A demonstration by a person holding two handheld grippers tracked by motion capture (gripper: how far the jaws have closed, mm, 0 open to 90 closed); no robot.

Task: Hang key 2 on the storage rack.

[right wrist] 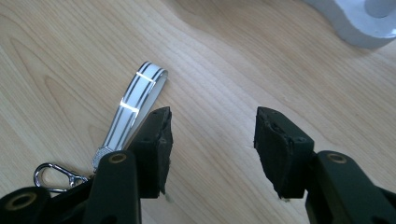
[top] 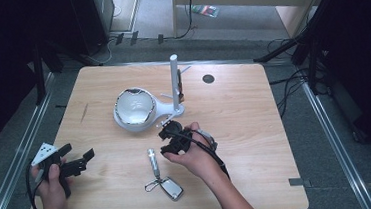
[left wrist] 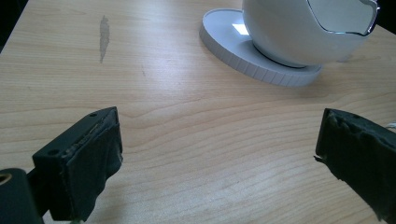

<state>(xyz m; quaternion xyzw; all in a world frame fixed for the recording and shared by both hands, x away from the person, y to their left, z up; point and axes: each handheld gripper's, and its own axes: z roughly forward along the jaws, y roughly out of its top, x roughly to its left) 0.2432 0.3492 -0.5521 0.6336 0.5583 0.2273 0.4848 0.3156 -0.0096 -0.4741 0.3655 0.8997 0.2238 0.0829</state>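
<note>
Two claws found spread apart and clamped on nothing: the left gripper (top: 80, 160) low by the front-left corner of the light wooden tabletop (top: 234, 110), the right gripper (top: 173, 135) near the middle, just behind the silver metal keychain with strap, snap clip and flat fob (top: 152, 160). Found that keychain lying flat between the right gripper and the front edge, well apart from the white stand with its chrome-rimmed bowl and upright post (top: 134, 108) toward the back. Judged a clean pickup far from certain. Saw, in the right gripper view, one jaw already over the near end of the glossy, dark-striped strap (right wrist: 135, 98) and the other over bare wood, so expected a closing pinch to catch only an edge, or to shove the thing along the smooth top. Feared slipping too, given the polished surfaces, and a swinging fob on lifting, given the loose links. Looked bright and mirror-like: slim strap, small steel snap clip (right wrist: 53, 176) at its end, rounded fob nearest the front edge.
</note>
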